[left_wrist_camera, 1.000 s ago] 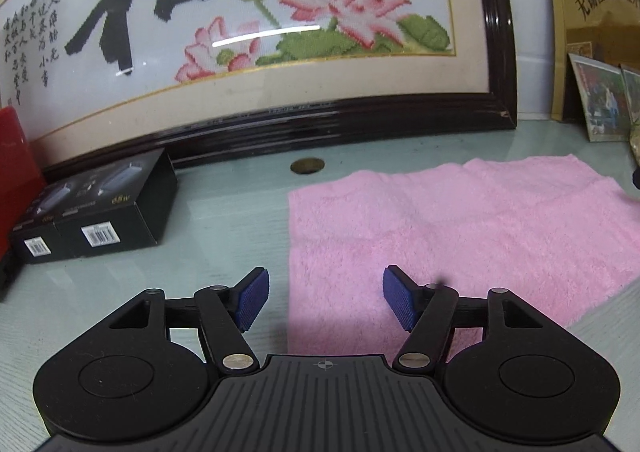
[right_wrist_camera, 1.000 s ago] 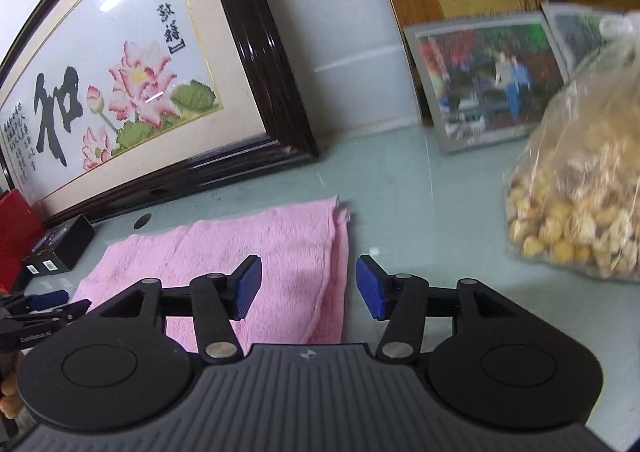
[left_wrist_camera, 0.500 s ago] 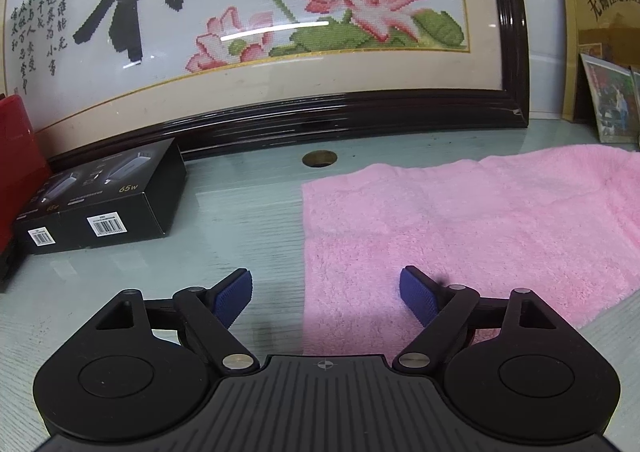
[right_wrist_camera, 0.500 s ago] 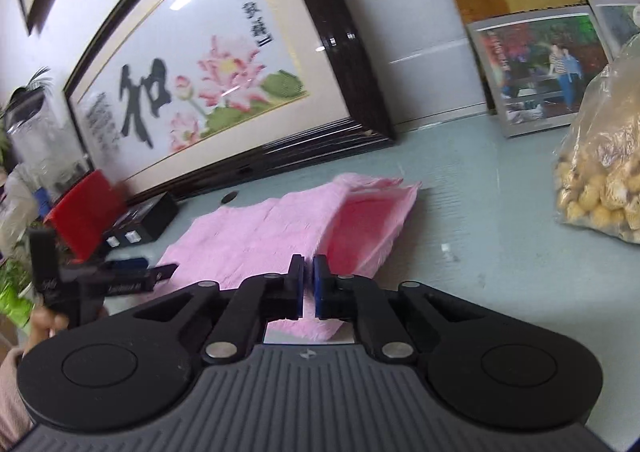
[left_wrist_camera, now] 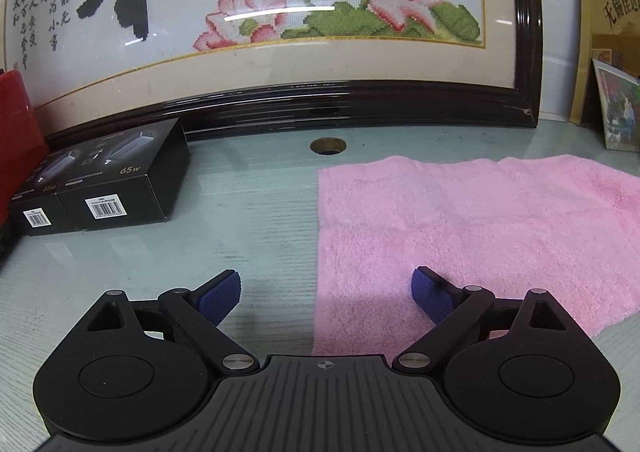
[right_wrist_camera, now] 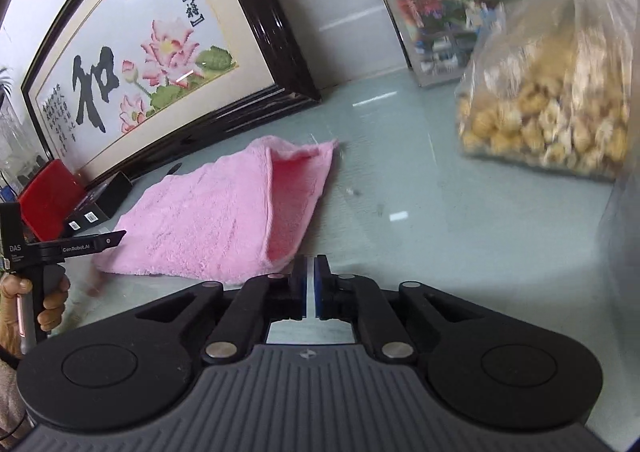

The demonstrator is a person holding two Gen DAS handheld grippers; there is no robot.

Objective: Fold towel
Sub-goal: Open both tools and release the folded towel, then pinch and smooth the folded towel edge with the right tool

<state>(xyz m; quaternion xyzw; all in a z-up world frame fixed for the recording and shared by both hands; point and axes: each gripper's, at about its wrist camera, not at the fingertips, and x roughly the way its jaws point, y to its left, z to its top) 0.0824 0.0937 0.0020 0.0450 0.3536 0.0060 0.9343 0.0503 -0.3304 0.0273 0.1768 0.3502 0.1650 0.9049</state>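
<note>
- Right wrist view showed the pink towel (right_wrist_camera: pixel 208 219) lying flat on the glass table (right_wrist_camera: pixel 420 187), long axis running left-right, its near right corner lifted.
- Right gripper (right_wrist_camera: pixel 310 284) was clenched on that corner.
- Left gripper (left_wrist_camera: pixel 326 294), spread wide, straddled the towel's left edge.

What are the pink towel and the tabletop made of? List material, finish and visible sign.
Pink towel: soft terry-like cloth, matte; fuzzy looped nap shows. Tabletop: probably glass over a pale base, glossy; it mirrors the frame above it.
</note>
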